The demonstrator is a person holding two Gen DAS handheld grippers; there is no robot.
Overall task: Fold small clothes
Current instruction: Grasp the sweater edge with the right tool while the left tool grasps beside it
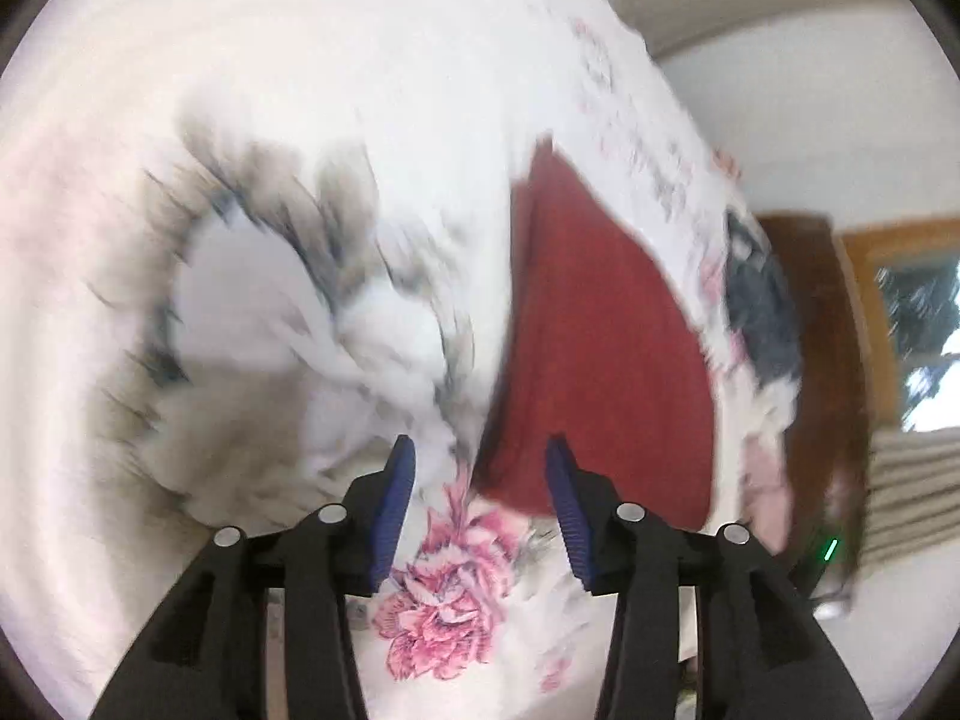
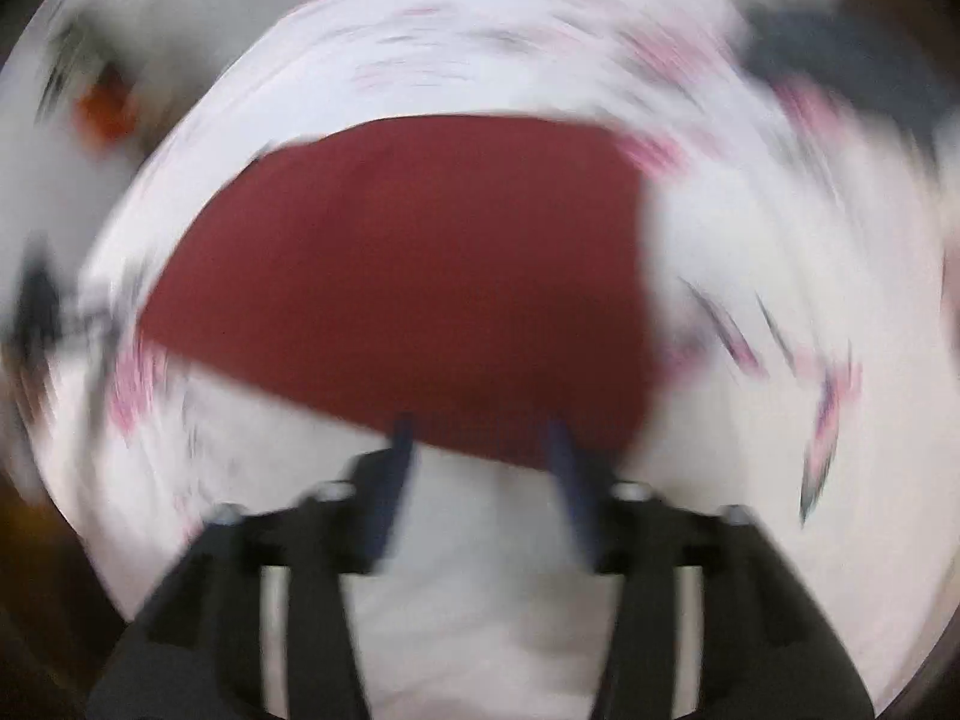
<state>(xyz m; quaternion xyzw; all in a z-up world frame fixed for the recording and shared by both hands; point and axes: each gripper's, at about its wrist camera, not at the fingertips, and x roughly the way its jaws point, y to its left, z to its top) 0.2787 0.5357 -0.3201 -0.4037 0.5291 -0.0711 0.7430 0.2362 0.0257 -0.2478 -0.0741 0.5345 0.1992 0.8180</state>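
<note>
1. On the floral white sheet (image 2: pixel 780 480) lies the dark red cloth (image 2: pixel 420 276), flat.
2. The left tongs (image 1: pixel 480 456) gape, released, near the cloth's left edge.
3. The right tongs (image 2: pixel 483 426) gape too, empty, at its near edge.

The left gripper (image 1: pixel 480 450) has its jaws spread wide apart, with nothing between the two blue ribbed pads (image 1: pixel 396 504). Its black finger frames reach forward from the bottom of the left wrist view and show sharply. The tips hang above the red cloth (image 1: pixel 594 372), the right pad over the cloth's near edge and the left pad just off its left side.

The right gripper (image 2: pixel 483 426) is likewise spread, with empty space between its dark blue pads (image 2: pixel 567 468). It is smeared by blur. Both its tips sit at the near edge of the red cloth; whether they touch it cannot be told.
</note>
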